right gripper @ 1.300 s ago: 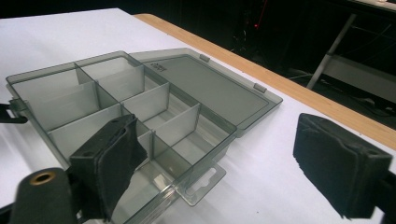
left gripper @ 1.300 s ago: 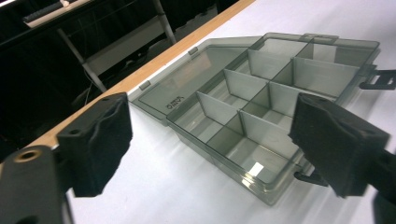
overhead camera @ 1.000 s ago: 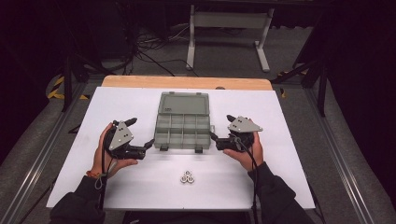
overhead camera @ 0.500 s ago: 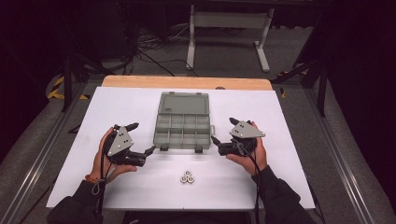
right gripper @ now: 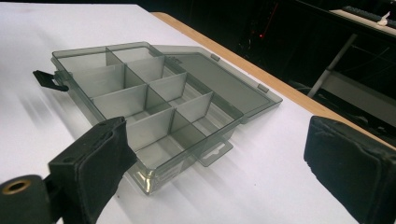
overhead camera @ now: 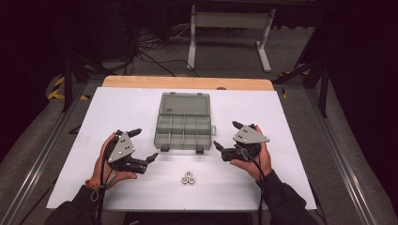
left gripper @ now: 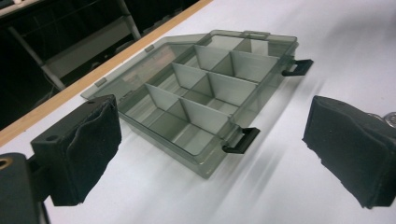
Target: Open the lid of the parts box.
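Resting on the white table top (overhead camera: 117,112), a translucent grey plastic compartment box (overhead camera: 183,131) lies with its lid swung fully back, flat toward the far wooden edge (overhead camera: 187,83). Dividers split the tray into small cells; those that can be seen into look empty. Two black latches hang off the near rim.

Left gripper (overhead camera: 143,146): held in the person's left hand (overhead camera: 105,161), just off the box's near-left corner, apart from it. In the left gripper view the jaws stand wide apart, nothing between the pads, box ahead.

Right gripper (overhead camera: 226,136): held in the right hand (overhead camera: 256,159), beside the box's right wall, not touching. Jaws have just been opening; in the right gripper view they stand wide with nothing between them.

Small cluster of silvery metal nuts (overhead camera: 188,177) sits on the table, near of the box, between the two hands.
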A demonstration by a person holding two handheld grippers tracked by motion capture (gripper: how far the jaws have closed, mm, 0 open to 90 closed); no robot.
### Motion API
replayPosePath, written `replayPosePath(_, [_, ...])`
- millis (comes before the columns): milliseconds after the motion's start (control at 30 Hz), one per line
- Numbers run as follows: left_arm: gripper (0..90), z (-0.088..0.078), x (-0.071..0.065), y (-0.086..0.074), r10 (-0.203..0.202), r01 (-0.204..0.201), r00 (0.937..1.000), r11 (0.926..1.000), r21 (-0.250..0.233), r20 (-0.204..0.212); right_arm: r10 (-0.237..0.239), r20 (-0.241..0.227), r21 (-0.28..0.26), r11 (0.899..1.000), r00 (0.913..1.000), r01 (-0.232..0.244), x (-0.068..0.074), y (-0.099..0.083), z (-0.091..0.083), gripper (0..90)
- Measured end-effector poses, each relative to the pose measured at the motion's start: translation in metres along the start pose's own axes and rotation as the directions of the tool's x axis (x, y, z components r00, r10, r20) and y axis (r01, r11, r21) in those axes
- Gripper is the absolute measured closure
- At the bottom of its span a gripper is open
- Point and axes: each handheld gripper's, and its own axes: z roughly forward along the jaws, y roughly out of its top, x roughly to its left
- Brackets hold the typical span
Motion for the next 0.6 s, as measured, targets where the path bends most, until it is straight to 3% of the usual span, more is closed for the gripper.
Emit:
replayPosePath(267, [5.3,0.002,-0.007,-0.001,0.002,-0.003,0.9990,0.9999,0.011,0.044,-0.019,-0.002,0.001,1.000,0.9998,0.019,0.004,-0.003,-0.005,6.7])
replayPosePath(600, [5.9,0.007,-0.020,-0.003,-0.002,-0.001,0.9931,0.9996,0.028,0.118,-0.031,-0.006,0.016,0.999,0.9995,0.031,0.011,-0.009,-0.012,6.8])
